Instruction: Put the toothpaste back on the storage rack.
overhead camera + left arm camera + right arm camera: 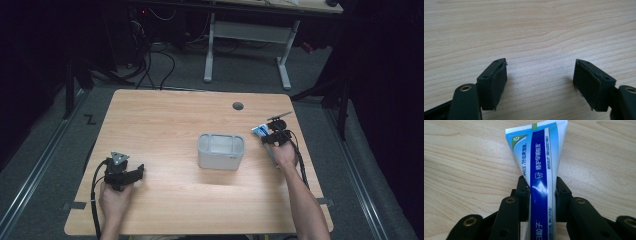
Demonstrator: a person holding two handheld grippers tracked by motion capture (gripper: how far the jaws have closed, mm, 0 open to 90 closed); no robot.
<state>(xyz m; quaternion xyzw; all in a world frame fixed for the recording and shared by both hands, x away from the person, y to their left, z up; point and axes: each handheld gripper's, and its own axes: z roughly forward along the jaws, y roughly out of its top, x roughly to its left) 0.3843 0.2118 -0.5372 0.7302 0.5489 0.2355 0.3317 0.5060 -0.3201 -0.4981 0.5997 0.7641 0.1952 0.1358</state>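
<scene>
Resting near the counter's (165, 115) front-left corner, the left tool (540, 82) gapes wide with nothing between its jaws. A grey tub (221, 150) sits mid-counter. By the right edge, the right tool (541, 192) pinches a blue-and-white toothpaste tube (541, 160), flat-crimped end forward.

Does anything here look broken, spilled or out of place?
Nothing is spilled. One small oddity: the padding on the left gripper looks frayed and peeling at its edges. The toothpaste tube is held squarely in the right gripper.
</scene>
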